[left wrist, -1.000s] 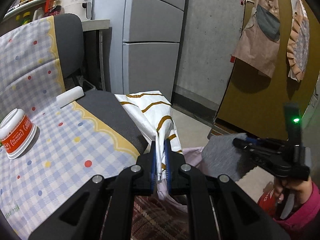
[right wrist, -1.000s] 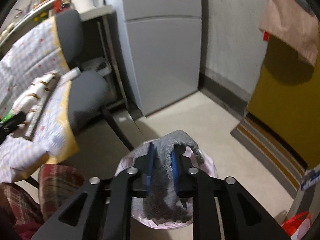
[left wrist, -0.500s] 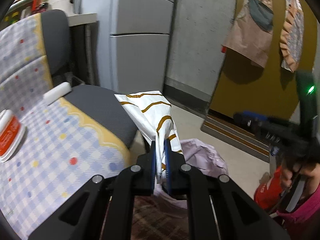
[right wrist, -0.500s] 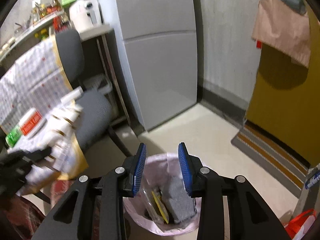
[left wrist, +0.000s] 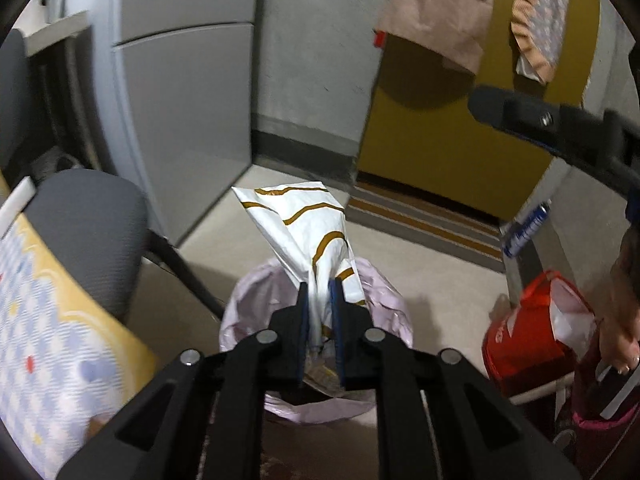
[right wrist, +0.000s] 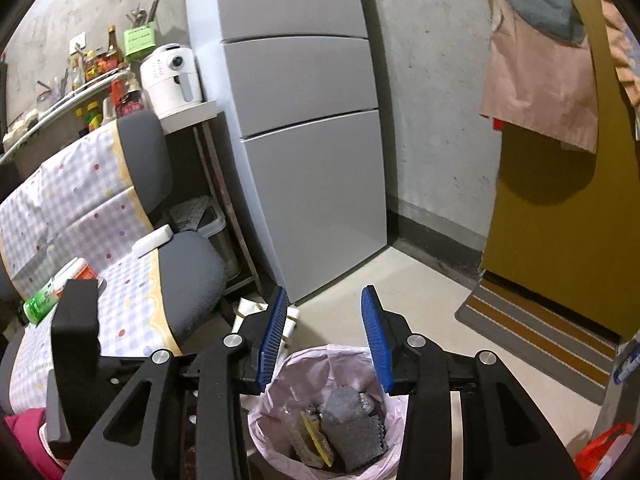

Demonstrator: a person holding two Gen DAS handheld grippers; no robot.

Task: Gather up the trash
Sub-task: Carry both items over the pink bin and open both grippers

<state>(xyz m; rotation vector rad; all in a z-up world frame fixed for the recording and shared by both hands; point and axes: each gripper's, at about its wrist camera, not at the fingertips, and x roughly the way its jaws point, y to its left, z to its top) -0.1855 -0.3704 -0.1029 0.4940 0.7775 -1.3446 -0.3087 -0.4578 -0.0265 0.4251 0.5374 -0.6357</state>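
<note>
A white bag with brown stripes (left wrist: 300, 224) stands up between the pads of my left gripper (left wrist: 320, 285). The jaws are opening, but the pads still touch the bag's neck. Directly below it is a bin with a pink liner (left wrist: 248, 308). In the right wrist view the same bin (right wrist: 340, 354) holds a grey sponge (right wrist: 352, 420) and some yellow scraps. My right gripper (right wrist: 325, 294) hangs above the bin with its jaws opening and nothing between them. The striped bag (right wrist: 250, 308) peeks out behind its left finger.
A grey chair with a checked cover (right wrist: 120, 280) stands left of the bin, carrying a red-and-white cup (right wrist: 76, 272) and a green can (right wrist: 38, 304). A grey fridge (right wrist: 312, 160) is behind. A red bag (left wrist: 520, 340) and a striped mat (right wrist: 540, 320) lie to the right.
My left gripper swung off the chair to above the bin, bag still in it. My right gripper let go of the grey sponge, which dropped into the bin, then rose and widened.
</note>
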